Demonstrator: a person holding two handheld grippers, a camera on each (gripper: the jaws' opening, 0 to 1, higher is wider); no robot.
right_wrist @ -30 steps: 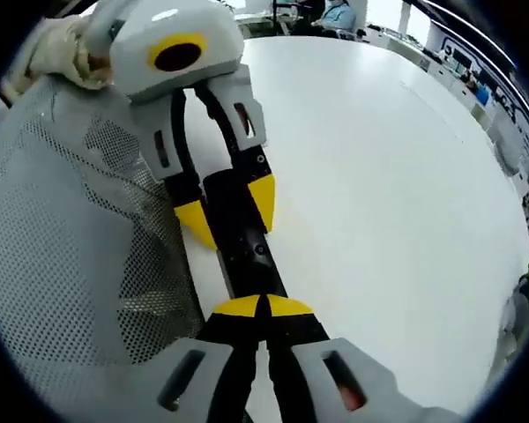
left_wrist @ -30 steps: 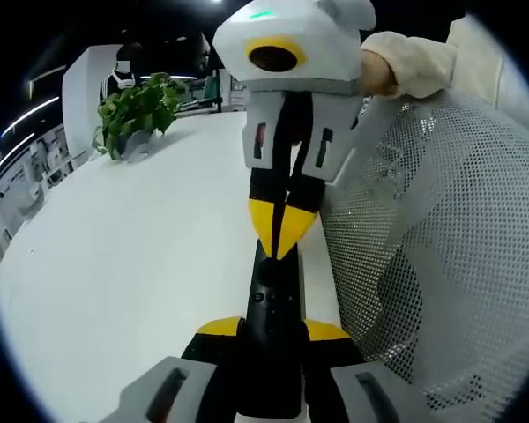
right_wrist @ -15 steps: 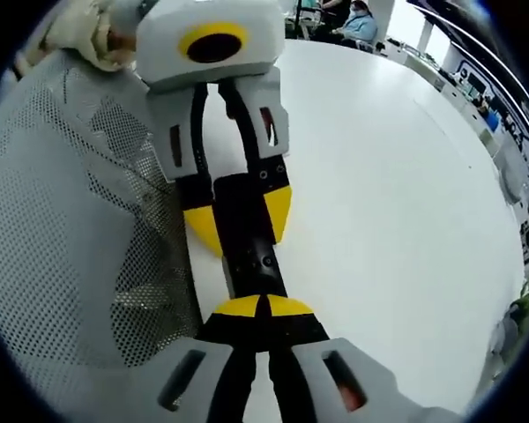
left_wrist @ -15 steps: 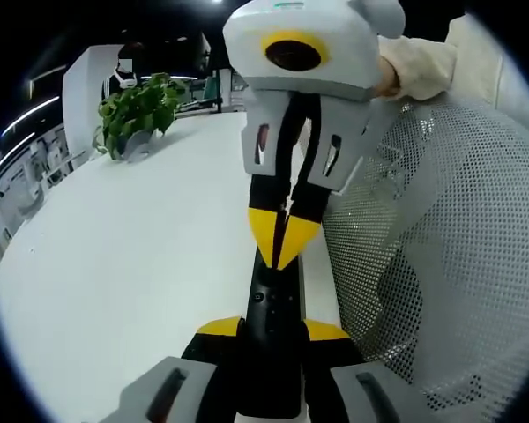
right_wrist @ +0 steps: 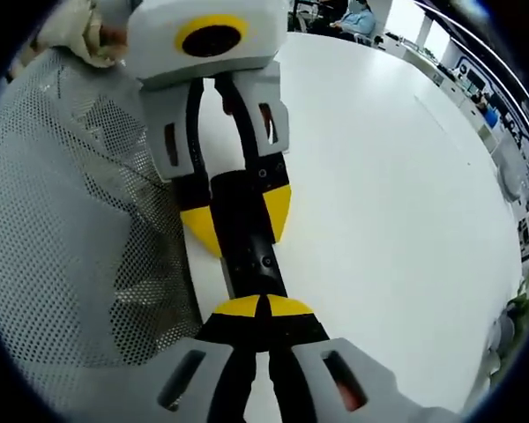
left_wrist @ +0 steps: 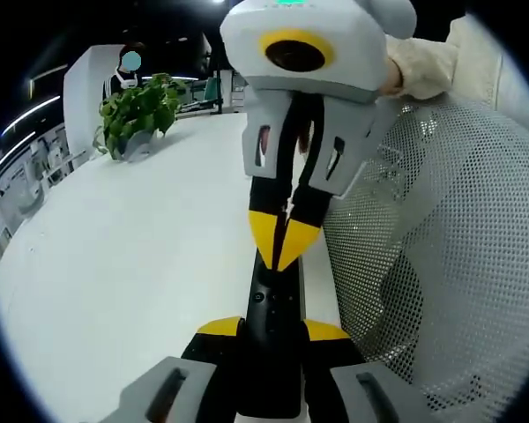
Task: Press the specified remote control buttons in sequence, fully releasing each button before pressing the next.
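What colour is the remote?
Black; the remote shows best in the left gripper view, clamped between yellow-tipped jaws.

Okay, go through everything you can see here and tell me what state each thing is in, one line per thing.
remote control: black, held lengthwise between the left gripper's jaws, over the table edge.
left gripper: shut on the remote control.
right gripper: jaws shut, yellow tips meeting on the remote's button face.
potted plant: upright on the far side of the table.
table: white, bare around the plant.
mesh chair back: beside the table edge.
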